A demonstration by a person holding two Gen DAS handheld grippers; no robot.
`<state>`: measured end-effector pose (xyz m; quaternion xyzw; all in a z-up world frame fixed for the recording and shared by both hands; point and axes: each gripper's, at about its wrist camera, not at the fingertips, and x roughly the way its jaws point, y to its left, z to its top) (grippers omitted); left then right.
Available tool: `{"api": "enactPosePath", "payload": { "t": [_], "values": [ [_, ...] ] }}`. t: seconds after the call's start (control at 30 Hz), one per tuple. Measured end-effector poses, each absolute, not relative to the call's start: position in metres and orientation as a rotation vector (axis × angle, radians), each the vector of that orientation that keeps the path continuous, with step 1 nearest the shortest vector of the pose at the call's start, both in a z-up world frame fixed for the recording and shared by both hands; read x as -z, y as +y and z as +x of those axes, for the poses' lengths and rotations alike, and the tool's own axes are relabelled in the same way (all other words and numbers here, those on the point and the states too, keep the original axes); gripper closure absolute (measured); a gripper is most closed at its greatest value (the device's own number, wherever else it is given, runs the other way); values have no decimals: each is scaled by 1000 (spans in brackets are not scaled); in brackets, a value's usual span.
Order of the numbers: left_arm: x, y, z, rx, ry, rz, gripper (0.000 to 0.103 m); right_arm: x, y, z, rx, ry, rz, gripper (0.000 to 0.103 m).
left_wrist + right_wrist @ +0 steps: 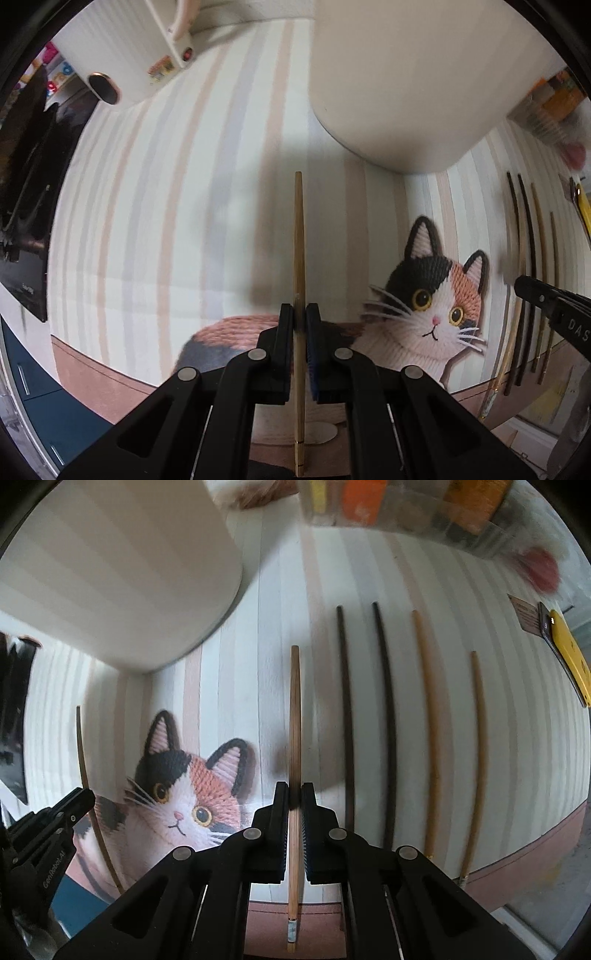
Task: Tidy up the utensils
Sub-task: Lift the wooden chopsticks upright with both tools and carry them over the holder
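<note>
1. A pale bamboo chopstick [299,258] with a brass-coloured band at its butt is pinched between the closed jaws of the left gripper [300,317], above the striped, cat-printed table mat [166,184].
2. To its right on the mat stands a tall cream cylindrical container [417,85], at the mat's far edge; a white appliance [122,66] with a small colourful sticker, too blurred to read, sits at the far left corner.
3. The right gripper [294,797] is likewise clamped shut, on a reddish-brown wooden chopstick [294,720] whose butt carries a small pale label, illegible.
4. Right of that chopstick, four more lie side by side on the mat, running from its near edge toward the far one: two dark brown chopsticks [345,709] [388,716], then two tan wooden chopsticks [430,731] [480,753].
5. White lettering on the left gripper's body reads "GenRobot.AI" in the right wrist view; the left wrist view shows "DAS" on the right gripper's body, cut off at the frame edge.
</note>
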<state>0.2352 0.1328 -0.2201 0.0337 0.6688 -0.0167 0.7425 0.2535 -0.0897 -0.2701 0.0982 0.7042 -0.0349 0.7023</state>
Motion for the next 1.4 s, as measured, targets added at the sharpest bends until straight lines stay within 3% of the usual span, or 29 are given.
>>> {"api": "enactPosePath", "payload": {
  "t": [1.4],
  "values": [
    [63,152,246,31,1049,18,99,128,-86,277,-57,1213,232,96]
  ]
}}
